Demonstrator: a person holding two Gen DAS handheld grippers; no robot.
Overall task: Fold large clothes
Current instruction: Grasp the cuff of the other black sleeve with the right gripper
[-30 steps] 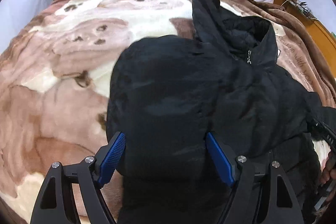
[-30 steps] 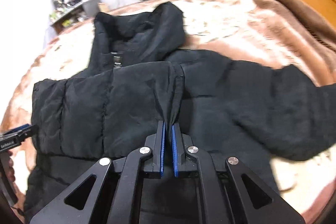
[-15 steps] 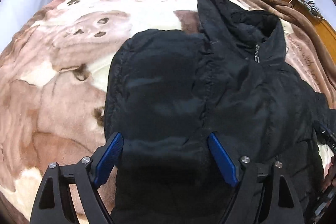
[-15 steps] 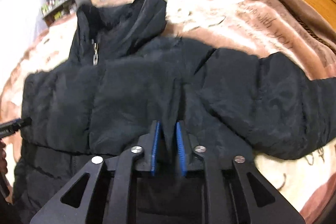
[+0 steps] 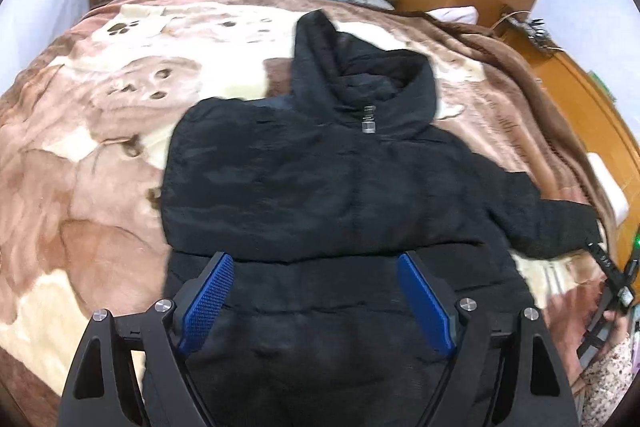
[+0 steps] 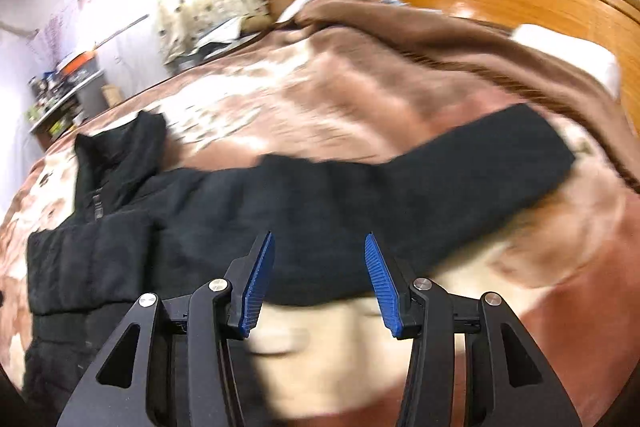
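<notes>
Black quilted hooded jacket (image 5: 340, 187), puffy, matte: lies flat on your brown-and-cream plush blanket (image 5: 80, 147), hood far, one sleeve (image 6: 460, 167) stretched right. Your left gripper (image 5: 316, 299) and right gripper (image 6: 318, 279): both spread, empty.

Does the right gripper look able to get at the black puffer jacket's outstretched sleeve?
Probably yes: the right gripper is open, nothing lies between it and the black puffer jacket's outstretched sleeve on the blanket.

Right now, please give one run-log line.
black jacket: flat on blanket | one sleeve unfolded | left gripper: open | right gripper: open
</notes>
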